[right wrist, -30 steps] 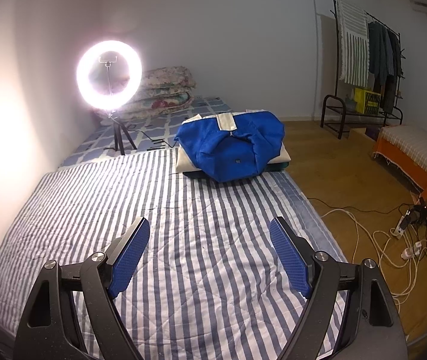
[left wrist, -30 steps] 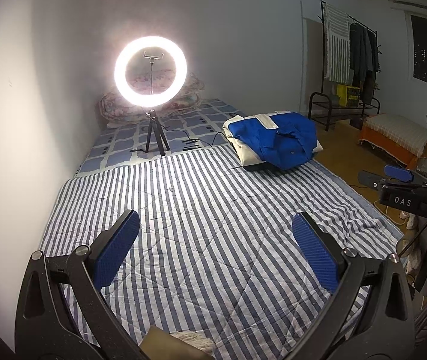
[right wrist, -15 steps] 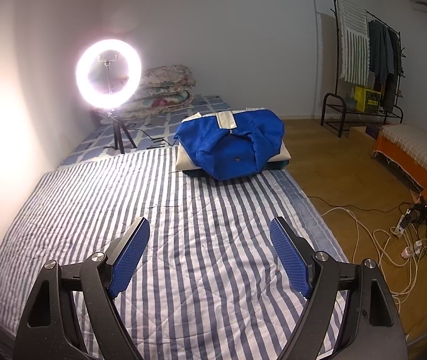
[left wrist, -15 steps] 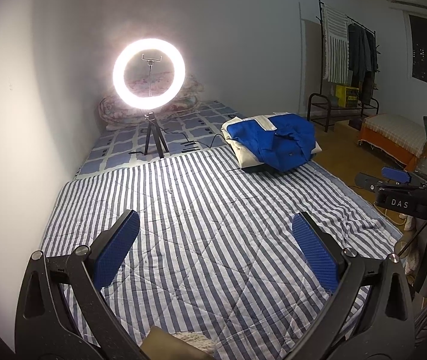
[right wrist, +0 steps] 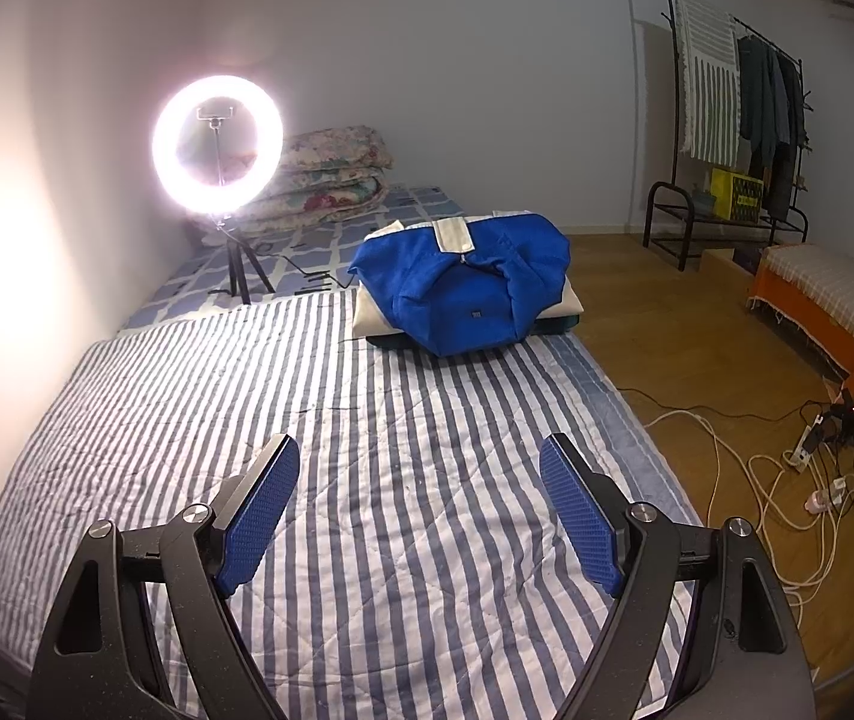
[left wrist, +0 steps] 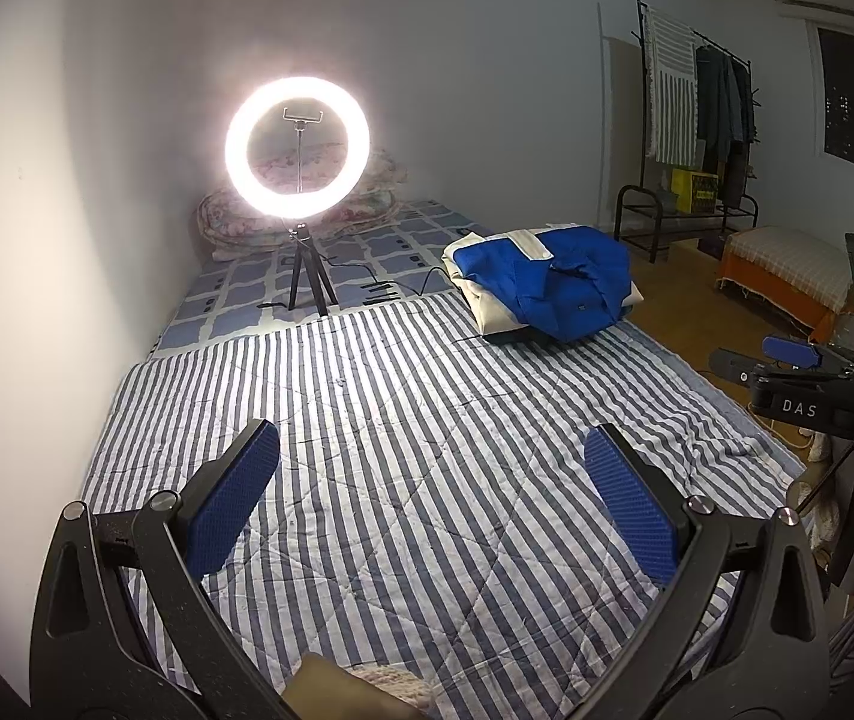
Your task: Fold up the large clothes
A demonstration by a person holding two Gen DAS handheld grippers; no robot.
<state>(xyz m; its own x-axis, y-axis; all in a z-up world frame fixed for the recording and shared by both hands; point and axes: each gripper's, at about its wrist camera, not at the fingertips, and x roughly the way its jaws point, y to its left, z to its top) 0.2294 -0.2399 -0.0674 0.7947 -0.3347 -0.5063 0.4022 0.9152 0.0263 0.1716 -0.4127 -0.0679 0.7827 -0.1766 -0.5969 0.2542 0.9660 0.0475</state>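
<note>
A blue and cream jacket [left wrist: 547,282] lies folded on a small pile at the far right of the striped quilt [left wrist: 403,450]. It also shows in the right wrist view [right wrist: 463,288], on the same quilt [right wrist: 247,396]. My left gripper [left wrist: 430,492] is open and empty, held above the near part of the quilt. My right gripper [right wrist: 418,504] is open and empty, also above the near part, well short of the jacket. The right gripper also shows at the right edge of the left wrist view [left wrist: 787,360].
A lit ring light on a tripod [left wrist: 298,150] stands at the far left of the bed, its cable running to the jacket pile. Folded floral bedding [right wrist: 319,180] sits against the wall. A clothes rack [right wrist: 727,120], an orange bench [right wrist: 829,300] and floor cables [right wrist: 787,468] are to the right.
Both grippers have stayed open and nearly still. The left wrist view has drifted back a little, so the jacket looks slightly farther.
</note>
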